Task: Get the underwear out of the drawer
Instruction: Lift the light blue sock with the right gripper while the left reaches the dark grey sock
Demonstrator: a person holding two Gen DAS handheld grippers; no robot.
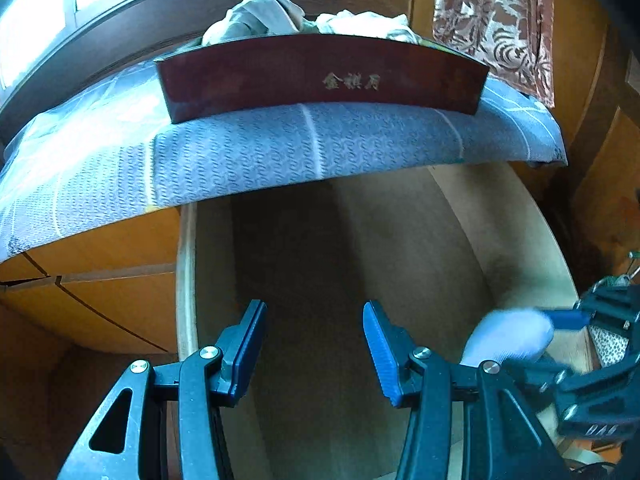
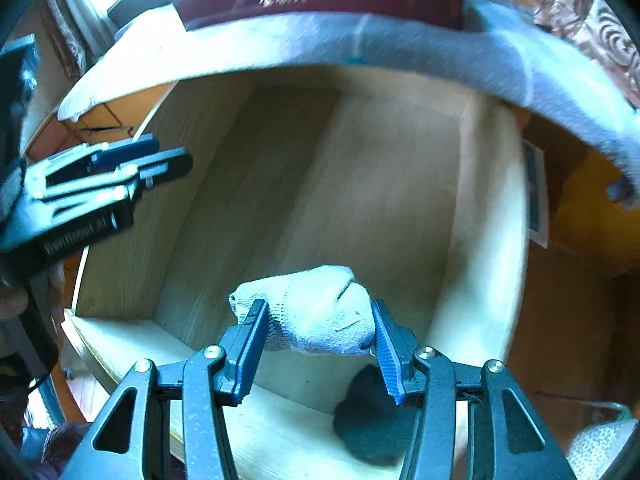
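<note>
Right gripper (image 2: pixel 318 330) is clamped on a pale rolled knit bundle (image 2: pixel 316 312), probably the underwear, over the drawer (image 2: pixel 486 240) front, 6 o'clock. Left gripper (image 1: pixel 314 344) hangs parted, empty. Risks: bundle slipping from the pads, or snagging the overhanging blue cloth (image 2: pixel 440 46) at 12 o'clock.

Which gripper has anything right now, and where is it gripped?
The right gripper holds a light grey bundle of cloth across its middle, one pad on each side. The left gripper is open, holding nothing.
</note>
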